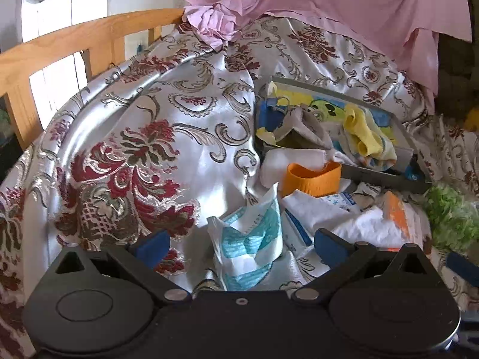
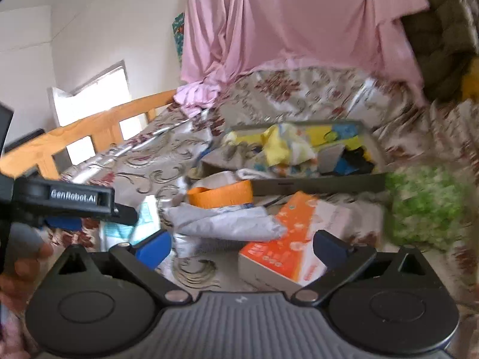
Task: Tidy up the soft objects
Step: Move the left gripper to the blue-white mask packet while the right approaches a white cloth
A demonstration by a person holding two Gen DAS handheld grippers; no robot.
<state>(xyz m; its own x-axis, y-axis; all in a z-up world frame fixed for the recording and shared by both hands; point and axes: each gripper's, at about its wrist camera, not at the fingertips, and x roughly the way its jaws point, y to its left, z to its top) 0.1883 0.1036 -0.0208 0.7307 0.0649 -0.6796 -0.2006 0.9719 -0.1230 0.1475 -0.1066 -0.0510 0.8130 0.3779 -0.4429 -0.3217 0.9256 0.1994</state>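
On the floral bedspread, my left gripper [image 1: 241, 246] is open, with a crumpled white and teal packet [image 1: 251, 239] lying between its blue pads, which stand apart from it. Beyond it sit an orange soft cup [image 1: 312, 179] and a grey tray [image 1: 386, 176] that holds a yellow cloth [image 1: 362, 134] and a grey cloth [image 1: 302, 122]. My right gripper [image 2: 241, 249] is open too, low over an orange and white box [image 2: 287, 248] and a crumpled white cloth [image 2: 227, 218]. The right wrist view is blurred.
A green fluffy thing [image 2: 425, 203] lies right of the tray [image 2: 317, 179]. Pink fabric [image 1: 329, 3] hangs behind the bed. A wooden bed rail [image 1: 74, 39] runs along the left. The left gripper's black housing [image 2: 71, 199] and a hand [image 2: 18, 269] are at the left of the right wrist view.
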